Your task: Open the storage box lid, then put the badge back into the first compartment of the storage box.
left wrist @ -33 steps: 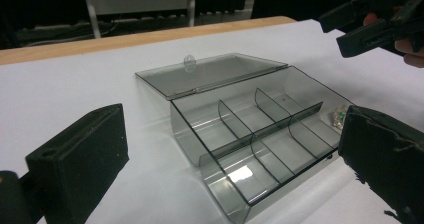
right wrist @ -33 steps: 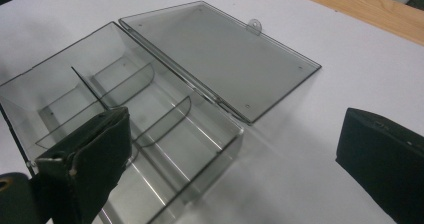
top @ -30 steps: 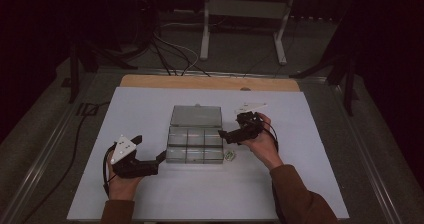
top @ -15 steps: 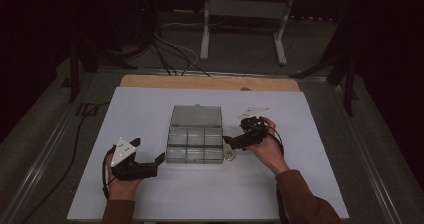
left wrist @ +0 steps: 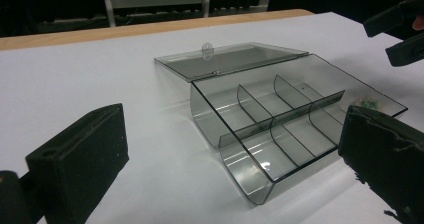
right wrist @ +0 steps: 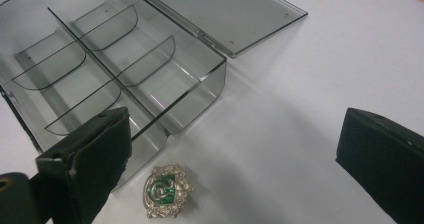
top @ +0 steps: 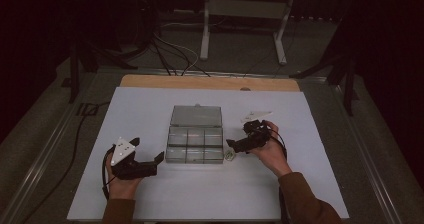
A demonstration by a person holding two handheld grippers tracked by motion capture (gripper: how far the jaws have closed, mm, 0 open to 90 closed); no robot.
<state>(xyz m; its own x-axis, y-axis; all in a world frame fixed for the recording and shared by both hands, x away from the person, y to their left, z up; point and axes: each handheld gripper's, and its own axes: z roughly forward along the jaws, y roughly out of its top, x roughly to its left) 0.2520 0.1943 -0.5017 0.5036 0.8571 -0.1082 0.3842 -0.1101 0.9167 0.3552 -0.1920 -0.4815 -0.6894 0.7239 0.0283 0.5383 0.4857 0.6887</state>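
A clear grey plastic box (top: 194, 140) with several empty compartments lies on the white table, its lid (top: 196, 116) flat open behind it. A small green and silver badge (right wrist: 166, 191) rests on the table just off the box's front right corner (top: 229, 155). My right gripper (top: 233, 145) hovers over the badge, open, jaws on either side of it (right wrist: 235, 164). My left gripper (top: 158, 160) is open near the box's front left corner; the box (left wrist: 280, 119) lies between and beyond its jaws (left wrist: 225, 184). The right gripper (left wrist: 400, 31) appears at the far right there.
The white sheet (top: 150, 109) covers the table, with a wooden strip (top: 210, 82) along its far edge. Cables and a metal stand (top: 240, 14) lie on the dark floor beyond. A grey plate (top: 256, 116) sits behind the right hand.
My right gripper has come down and forward from above the box's right side to just over the badge. The left gripper has barely moved.
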